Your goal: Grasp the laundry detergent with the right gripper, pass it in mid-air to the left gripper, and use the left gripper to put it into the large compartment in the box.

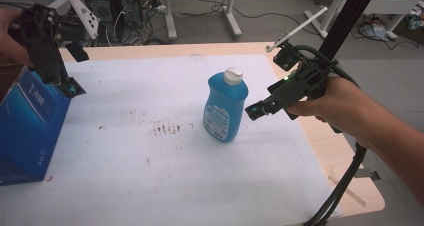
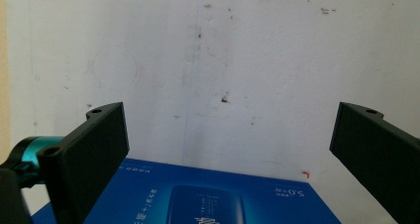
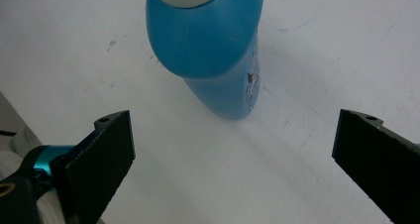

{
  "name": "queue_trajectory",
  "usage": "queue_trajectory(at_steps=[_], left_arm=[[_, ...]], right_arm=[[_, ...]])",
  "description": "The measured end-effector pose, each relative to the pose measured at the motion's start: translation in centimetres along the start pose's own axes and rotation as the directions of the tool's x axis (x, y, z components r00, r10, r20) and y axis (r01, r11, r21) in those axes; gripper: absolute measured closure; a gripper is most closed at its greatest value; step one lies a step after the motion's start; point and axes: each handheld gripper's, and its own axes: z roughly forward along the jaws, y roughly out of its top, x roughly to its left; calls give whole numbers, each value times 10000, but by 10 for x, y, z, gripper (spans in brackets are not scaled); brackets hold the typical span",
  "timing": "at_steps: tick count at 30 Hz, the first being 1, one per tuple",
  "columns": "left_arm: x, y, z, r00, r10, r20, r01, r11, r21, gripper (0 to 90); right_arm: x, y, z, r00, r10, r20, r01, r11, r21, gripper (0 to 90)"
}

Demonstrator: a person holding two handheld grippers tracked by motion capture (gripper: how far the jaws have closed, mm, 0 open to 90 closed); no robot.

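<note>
We judge this to be the approach to a grasp: our right tool (image 1: 254, 111), jaws wide apart and empty, sits just beside the blue bottle (image 1: 225, 107), which stands upright with its white cap (image 1: 233, 75) on, near the middle of the white surface (image 1: 150, 181). Next we would need to move forward until the jaws straddle the body, then close (the rounded sides may slip). Our left tool (image 1: 72, 89), jaws also apart and empty, hovers over the blue box (image 1: 27, 123) at the left edge, well apart from the bottle. Nothing stands between bottle and right tool; brown stains (image 1: 165, 128) mark the sheet.
</note>
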Motion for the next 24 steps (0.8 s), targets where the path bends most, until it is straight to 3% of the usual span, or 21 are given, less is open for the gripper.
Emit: queue_trajectory(at_steps=[8,24], left_arm=[[1,1,2,10000,-4,24,4,10000,10,17],[1,1,5,10000,-39,67,40,10000,-19,17]], right_arm=[[7,-5,10,9988,434,235,-421,9976,-547,22],[14,-21,33,9981,403,459,-332,9887,-1464,22]])
